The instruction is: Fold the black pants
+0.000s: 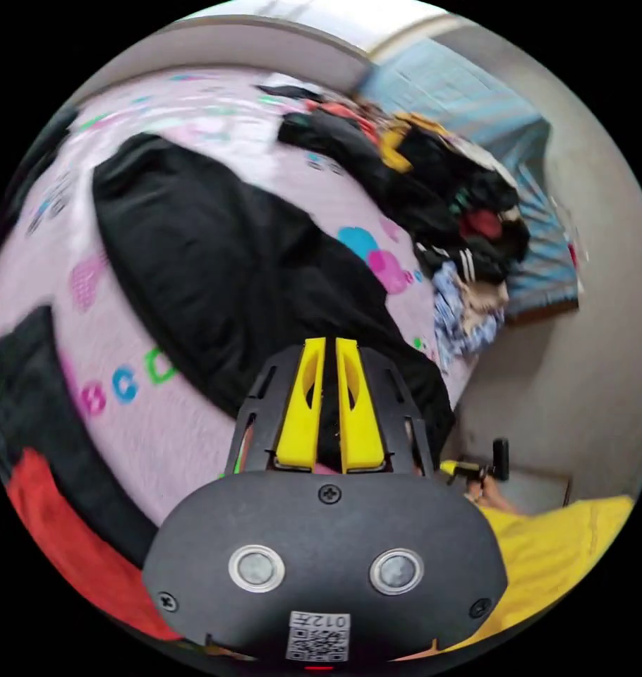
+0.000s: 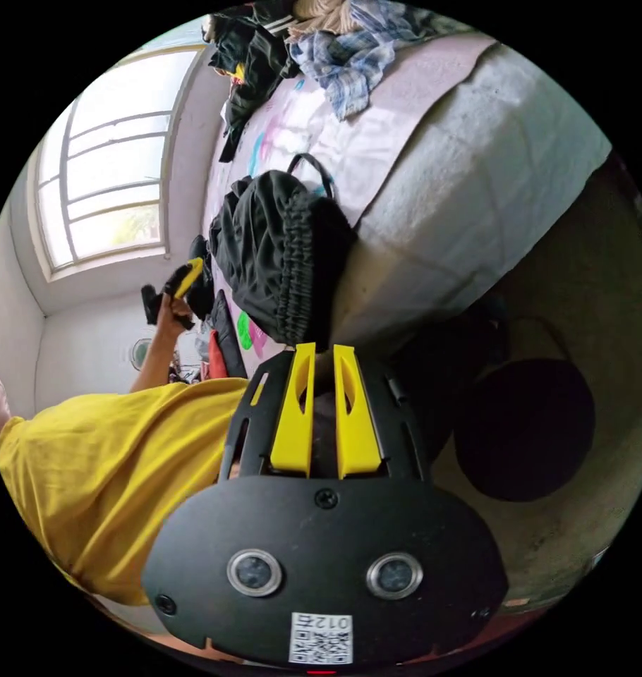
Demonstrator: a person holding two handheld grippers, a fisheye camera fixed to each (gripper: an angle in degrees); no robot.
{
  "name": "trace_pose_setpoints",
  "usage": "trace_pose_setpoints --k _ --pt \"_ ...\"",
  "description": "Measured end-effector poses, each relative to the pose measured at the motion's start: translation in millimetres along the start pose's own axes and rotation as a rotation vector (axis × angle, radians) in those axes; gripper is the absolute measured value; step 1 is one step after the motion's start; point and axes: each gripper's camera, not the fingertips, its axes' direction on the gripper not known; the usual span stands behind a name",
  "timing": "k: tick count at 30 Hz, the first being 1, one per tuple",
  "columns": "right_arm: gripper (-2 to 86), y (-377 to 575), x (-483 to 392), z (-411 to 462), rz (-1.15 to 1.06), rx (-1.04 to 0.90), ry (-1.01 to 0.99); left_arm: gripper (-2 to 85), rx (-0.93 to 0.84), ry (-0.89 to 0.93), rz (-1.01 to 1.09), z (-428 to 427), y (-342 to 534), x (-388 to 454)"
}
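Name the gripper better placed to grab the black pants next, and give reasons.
Probably the left gripper: it hovers directly over the black pants spread on the bed. The right gripper sits off the bed's edge, beside the waistband.

Soft cloth against hard, matt plastic

The black pants (image 1: pixel 215 261) are matt, smooth cloth, gathered into fine ribs at the waistband (image 2: pixel 296 275). The bed sheet (image 1: pixel 152 416) is soft printed fabric. Each gripper, left (image 1: pixel 330 345) and right (image 2: pixel 324 350), has smooth yellow plastic jaws on a matt black plastic body. The mattress side (image 2: pixel 476 197) looks coarse, and the floor (image 2: pixel 603 367) rough and dull.
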Motion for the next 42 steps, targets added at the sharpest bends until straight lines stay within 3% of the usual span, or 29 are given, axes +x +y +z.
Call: trace_pose_setpoints --k 7,15,23,28,33,37,39,42 --pt "6.3 -62 -47 -33 -0.196 0.053 0.147 6.0 -0.349 -0.292 0.585 131 -155 176" --pt "6.9 -111 -116 2 -0.444 0.016 0.309 1.6 -0.753 -0.508 0.850 240 -182 243" --pt "6.3 -191 -175 35 -0.563 0.016 0.220 -0.1 -0.434 -0.405 0.736 186 -136 245" --pt "7.2 -272 -215 71 -0.527 -0.034 0.139 -0.2 -0.287 -0.363 0.660 173 -112 232" --pt "8.9 -337 -253 113 -0.409 -0.118 0.166 -0.2 -0.206 -0.315 0.610 171 -114 232" --pt "5.2 -364 -272 154 -0.368 -0.243 0.360 -0.1 -0.184 -0.278 0.649 175 -124 244" --pt "2.9 -372 -274 156 -0.386 -0.228 0.447 0.0 -0.197 -0.305 0.660 179 -131 247" --pt "1.6 -392 -264 141 -0.340 -0.192 0.411 0.0 -0.204 -0.316 0.640 183 -147 239"
